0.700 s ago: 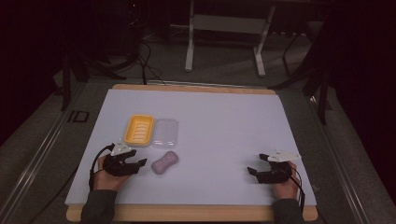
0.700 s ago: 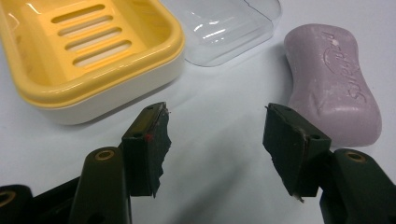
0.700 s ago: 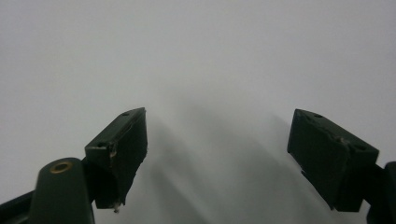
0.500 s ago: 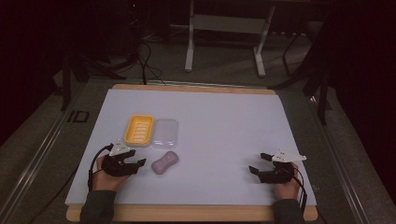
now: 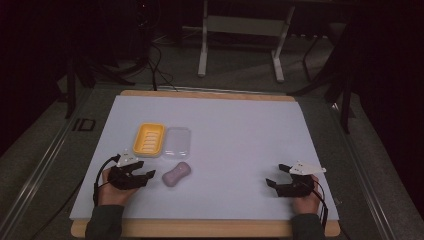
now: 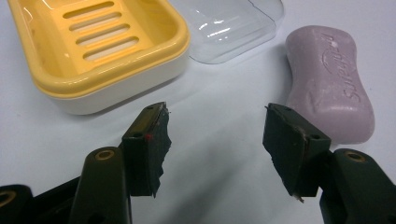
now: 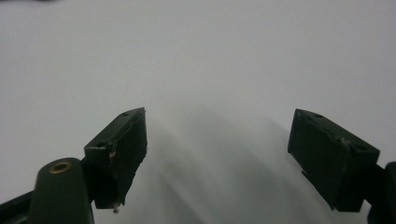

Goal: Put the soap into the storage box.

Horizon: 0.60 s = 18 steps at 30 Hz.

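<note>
Left gripper [image 5: 148,175], seen from above at the near left of the white mat [image 5: 235,130], with its jaws standing apart and nothing between them; the left gripper view confirms bare mat between the two black pads [image 6: 154,135]. I read the soap bar [image 5: 177,174] as the piece in hand: a mauve, waisted bar lying flat on the mat just beside this gripper, on its inner side toward the middle of the table. In the left gripper view the bar [image 6: 334,81] sits ahead and to the right of the right-hand jaw, near it but apart. Its long axis runs obliquely, the far end leaning toward the clear lid [image 5: 178,142]. Beyond it lie the yellow soap dish [image 5: 149,139] and that lid, side by side and touching or nearly so.

Right gripper [image 5: 274,185], at the near right of the mat, likewise with jaws parted and empty; its own view shows plain mat [image 7: 196,56]. It lies well apart from the bar, so I judge the left gripper the nearer. To take the bar I would swing left's jaws toward it and set them across its narrow waist.
</note>
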Available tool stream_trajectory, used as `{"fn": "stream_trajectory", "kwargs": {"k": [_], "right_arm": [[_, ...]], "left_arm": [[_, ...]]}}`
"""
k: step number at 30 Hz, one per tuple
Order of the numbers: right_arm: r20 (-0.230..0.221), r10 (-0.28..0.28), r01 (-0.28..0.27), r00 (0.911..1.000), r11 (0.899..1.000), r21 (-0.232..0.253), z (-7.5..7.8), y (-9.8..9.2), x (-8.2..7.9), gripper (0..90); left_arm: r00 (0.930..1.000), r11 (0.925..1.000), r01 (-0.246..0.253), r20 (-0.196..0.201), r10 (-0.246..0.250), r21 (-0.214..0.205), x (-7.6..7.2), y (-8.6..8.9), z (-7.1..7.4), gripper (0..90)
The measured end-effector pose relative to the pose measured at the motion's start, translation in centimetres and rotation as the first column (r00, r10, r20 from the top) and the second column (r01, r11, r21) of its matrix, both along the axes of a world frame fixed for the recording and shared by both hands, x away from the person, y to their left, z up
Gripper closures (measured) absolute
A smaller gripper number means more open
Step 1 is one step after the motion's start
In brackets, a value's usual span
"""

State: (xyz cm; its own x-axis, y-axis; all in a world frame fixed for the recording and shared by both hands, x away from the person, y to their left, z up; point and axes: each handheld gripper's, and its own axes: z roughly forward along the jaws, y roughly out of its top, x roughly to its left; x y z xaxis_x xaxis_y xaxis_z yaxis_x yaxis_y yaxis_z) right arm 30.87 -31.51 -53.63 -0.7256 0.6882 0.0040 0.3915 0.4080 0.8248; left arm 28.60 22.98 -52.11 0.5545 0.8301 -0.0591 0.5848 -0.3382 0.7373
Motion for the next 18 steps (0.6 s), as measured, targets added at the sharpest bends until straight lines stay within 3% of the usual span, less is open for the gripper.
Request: {"fn": "stream_trajectory", "kwargs": {"k": [5,8,15,18], "right_arm": [[0.002,0.002,-0.002,1.0000,1.000,-0.005,0.0,0.0,0.0,19.4],[0.002,0.003,-0.003,1.0000,1.000,-0.007,0.0,0.1,0.0,19.3],[0.012,0.003,-0.003,0.9999,1.000,-0.018,0.0,0.2,-0.1,19.3],[0.012,0.002,-0.002,0.9999,1.000,-0.013,0.0,0.1,-0.1,19.3]], "left_arm": [[0.9995,0.9995,0.028,-0.013,-0.028,-0.013,0.0,-0.2,0.4,40.6],[0.9978,0.9978,0.063,-0.021,-0.063,0.018,0.3,-0.7,1.0,40.8],[0.9960,0.9949,0.089,-0.016,-0.088,0.048,0.6,-1.1,2.4,40.8],[0.9945,0.9939,0.104,-0.015,-0.104,0.036,0.7,-1.3,2.8,40.6]]}}
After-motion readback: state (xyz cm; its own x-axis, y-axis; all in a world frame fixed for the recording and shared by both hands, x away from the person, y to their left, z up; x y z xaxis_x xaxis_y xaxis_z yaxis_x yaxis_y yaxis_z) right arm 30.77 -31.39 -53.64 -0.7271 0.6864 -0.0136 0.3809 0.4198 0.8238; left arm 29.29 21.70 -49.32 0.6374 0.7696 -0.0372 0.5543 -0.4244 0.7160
